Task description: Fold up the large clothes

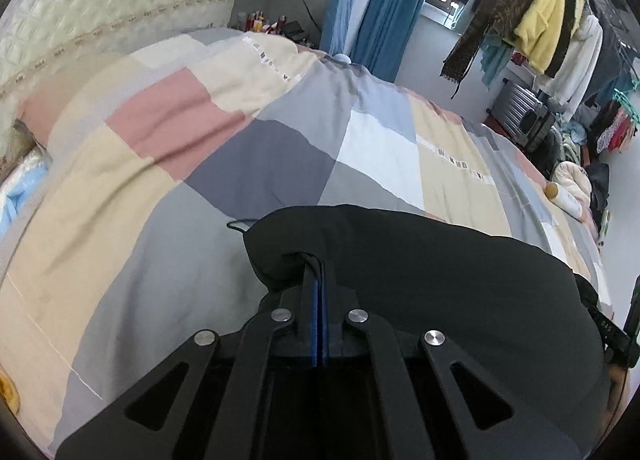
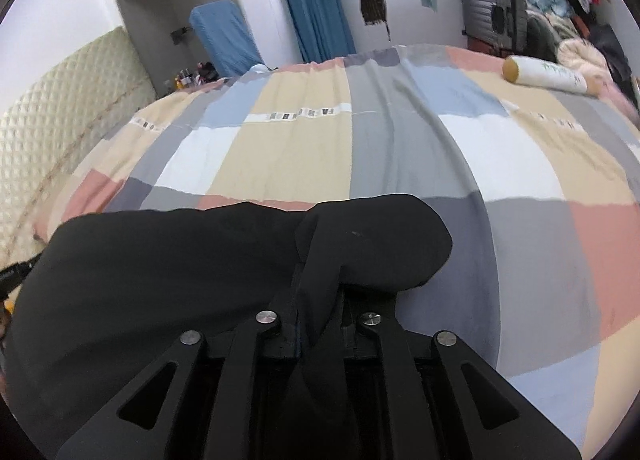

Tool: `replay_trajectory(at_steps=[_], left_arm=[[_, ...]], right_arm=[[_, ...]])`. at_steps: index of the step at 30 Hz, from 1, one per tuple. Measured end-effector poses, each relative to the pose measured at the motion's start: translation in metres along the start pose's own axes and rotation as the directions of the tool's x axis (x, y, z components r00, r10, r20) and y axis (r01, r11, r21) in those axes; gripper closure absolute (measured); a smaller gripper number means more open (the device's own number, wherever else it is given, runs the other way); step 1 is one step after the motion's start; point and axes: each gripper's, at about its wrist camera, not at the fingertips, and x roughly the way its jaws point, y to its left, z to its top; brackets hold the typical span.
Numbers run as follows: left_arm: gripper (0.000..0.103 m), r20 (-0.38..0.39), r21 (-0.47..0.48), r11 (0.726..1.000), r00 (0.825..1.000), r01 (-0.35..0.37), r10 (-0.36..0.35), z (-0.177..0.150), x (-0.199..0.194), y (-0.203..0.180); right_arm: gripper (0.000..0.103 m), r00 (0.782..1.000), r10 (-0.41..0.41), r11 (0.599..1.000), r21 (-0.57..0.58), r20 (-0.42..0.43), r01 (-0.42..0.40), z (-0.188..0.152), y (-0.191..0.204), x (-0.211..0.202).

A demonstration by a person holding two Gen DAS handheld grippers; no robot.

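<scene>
A large black garment (image 1: 460,272) hangs between my two grippers above a bed with a patchwork quilt (image 1: 224,147). My left gripper (image 1: 318,260) is shut on the garment's left corner, with cloth bunched over the fingertips. In the right wrist view the same black garment (image 2: 152,260) spreads to the left, and my right gripper (image 2: 320,284) is shut on its right corner, with a fold of cloth pinched between the fingers. The quilt (image 2: 320,147) lies flat beyond it.
A white cylinder bottle (image 2: 544,75) lies on the bed's far right side. A padded headboard (image 1: 100,11) stands at the left. A rack of hanging clothes (image 1: 548,35), a grey suitcase (image 1: 524,115) and blue curtains (image 1: 384,15) stand beyond the bed.
</scene>
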Motion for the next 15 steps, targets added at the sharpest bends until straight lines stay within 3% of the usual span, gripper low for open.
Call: replay_trajectory(at_steps=[4, 5, 6, 7, 8, 9, 15], left_arm=[[0.099, -0.012, 0.0, 1.0, 1.0, 0.011, -0.011, -0.002, -0.014, 0.001], [0.096, -0.015, -0.003, 1.0, 1.0, 0.02, -0.02, -0.002, -0.02, 0.001], [0.085, -0.017, -0.003, 1.0, 0.999, 0.031, -0.031, -0.003, -0.025, 0.001], [0.076, -0.014, -0.005, 0.999, 0.999, 0.044, -0.044, -0.003, -0.032, 0.001], [0.055, -0.008, -0.004, 0.999, 0.999, 0.051, -0.051, -0.003, -0.039, 0.0], [0.042, 0.002, -0.003, 0.998, 0.998, 0.058, -0.058, -0.003, -0.048, 0.0], [0.035, 0.091, 0.062, 0.995, 0.992, 0.078, -0.083, 0.0, -0.124, -0.019]], right_arm=[[0.073, 1.0, 0.014, 0.997, 0.075, 0.007, -0.015, -0.007, -0.011, -0.019], [0.063, 1.0, 0.029, 0.996, 0.086, 0.008, -0.03, -0.01, -0.012, -0.026], [0.055, 0.999, 0.037, 0.995, 0.093, 0.011, -0.038, -0.012, -0.011, -0.032], [0.039, 0.999, 0.036, 0.994, 0.098, 0.019, -0.038, -0.013, -0.01, -0.04], [0.034, 0.999, 0.028, 0.995, 0.098, 0.042, -0.032, -0.015, -0.009, -0.054], [0.034, 0.998, 0.023, 0.995, 0.093, 0.056, -0.028, -0.014, -0.006, -0.064], [0.034, 0.985, -0.005, 0.998, 0.058, 0.17, -0.004, 0.001, 0.016, -0.147]])
